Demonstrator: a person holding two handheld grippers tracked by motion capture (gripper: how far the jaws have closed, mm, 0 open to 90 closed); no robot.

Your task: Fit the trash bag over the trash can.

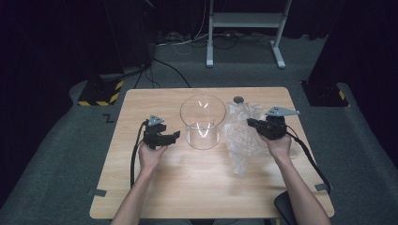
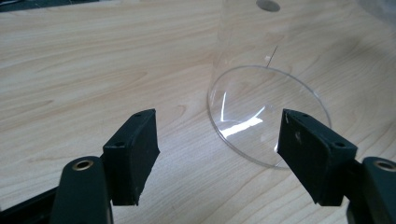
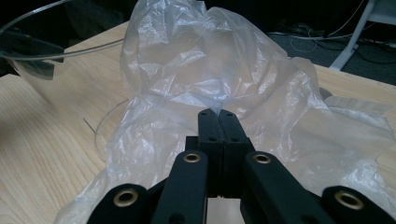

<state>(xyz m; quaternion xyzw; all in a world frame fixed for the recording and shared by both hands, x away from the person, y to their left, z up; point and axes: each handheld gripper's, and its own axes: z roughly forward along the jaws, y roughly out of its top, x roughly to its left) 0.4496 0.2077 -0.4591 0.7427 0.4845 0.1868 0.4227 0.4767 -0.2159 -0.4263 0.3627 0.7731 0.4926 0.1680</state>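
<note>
A clear, open-topped cylinder (image 1: 202, 121) stands upright at the middle of the wooden table (image 1: 187, 178). My left gripper (image 1: 174, 136) is just left of it, open, pointing at it with nothing between its jaws. In the left gripper view the cylinder's base (image 2: 268, 116) lies ahead, slightly right, between the spread fingers (image 2: 133, 154). A crumpled clear plastic bag (image 1: 241, 140) lies right of the cylinder. My right gripper (image 1: 249, 123) is shut on the bag, and in the right gripper view its tips (image 3: 218, 116) pinch the film (image 3: 205, 70), which bunches up ahead.
A small dark round disc (image 1: 238, 99) lies near the table's far edge behind the bag, also seen past the cylinder (image 2: 268, 5). Beyond the table, a white metal stand (image 1: 244, 28) and cables sit on the grey floor; a yellow-black striped base (image 1: 101, 93) is at the far left.
</note>
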